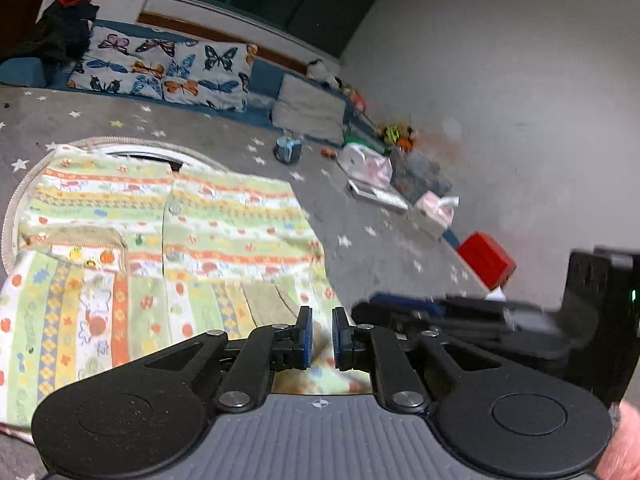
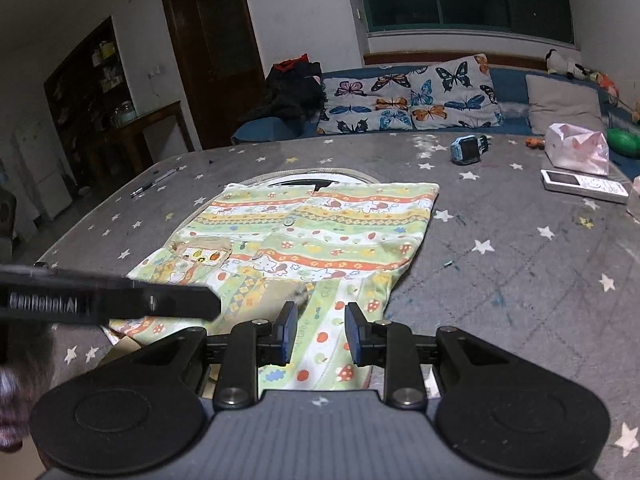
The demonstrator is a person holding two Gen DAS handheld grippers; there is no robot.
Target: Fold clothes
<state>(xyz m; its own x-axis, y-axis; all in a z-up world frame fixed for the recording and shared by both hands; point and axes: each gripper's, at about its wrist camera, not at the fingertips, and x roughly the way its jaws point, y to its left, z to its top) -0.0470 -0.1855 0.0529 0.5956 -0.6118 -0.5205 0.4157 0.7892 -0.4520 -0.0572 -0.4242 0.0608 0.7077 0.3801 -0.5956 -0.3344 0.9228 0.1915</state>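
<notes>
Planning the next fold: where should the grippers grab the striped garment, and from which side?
Take the striped garment by its near hem, one gripper per corner, coming in low from the near side. It lies flat with the hem nearest both grippers; left gripper and right gripper are open over it.

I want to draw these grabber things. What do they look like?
Each gripper is mostly black. The left gripper and right gripper each have two short fingers with blue pads, black link bars with silver bolts, two round black discs, and a ribbed grey plate with a small crosshair mark. Seen from the side, the left one shows pale lettering too blurred to read.
</notes>
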